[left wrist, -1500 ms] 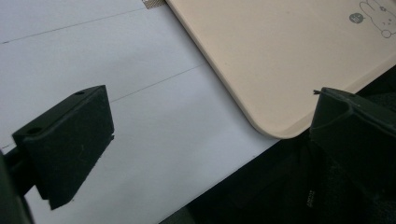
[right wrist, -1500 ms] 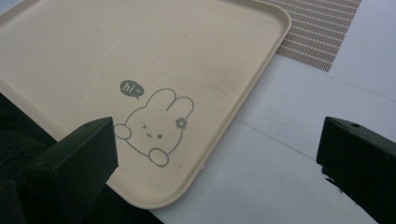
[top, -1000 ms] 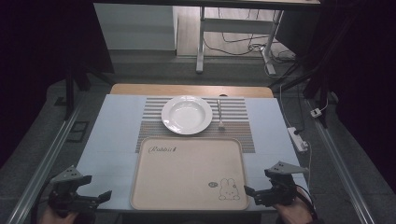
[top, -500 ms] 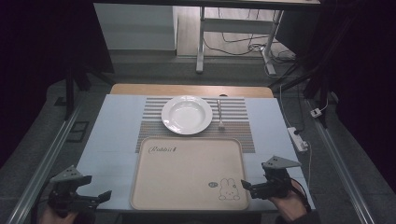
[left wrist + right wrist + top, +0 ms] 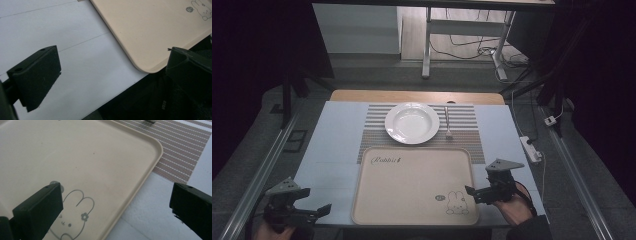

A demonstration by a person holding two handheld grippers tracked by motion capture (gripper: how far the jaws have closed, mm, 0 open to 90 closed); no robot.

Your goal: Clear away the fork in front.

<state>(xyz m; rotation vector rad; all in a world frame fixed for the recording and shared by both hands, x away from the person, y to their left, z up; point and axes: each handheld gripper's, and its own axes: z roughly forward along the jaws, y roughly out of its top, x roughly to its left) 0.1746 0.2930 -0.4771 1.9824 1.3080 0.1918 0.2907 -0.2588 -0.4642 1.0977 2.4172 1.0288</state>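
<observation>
White-topped bench (image 5: pixel 337 150): beige rectangular plastic tray with rabbit print (image 5: pixel 412 185) between my right gripper (image 5: pixel 484 190) and left gripper (image 5: pixel 304 212), jaws wide, empty, seemingly flanking to lift.

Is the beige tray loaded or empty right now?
Empty: the tray shows only bare surface and its printed rabbit; the plate and fork lie beyond it.

The table (image 5: pixel 337 135) (pale blue top) carries a striped placemat (image 5: pixel 467 120) and beige tray (image 5: pixel 412 187).
</observation>
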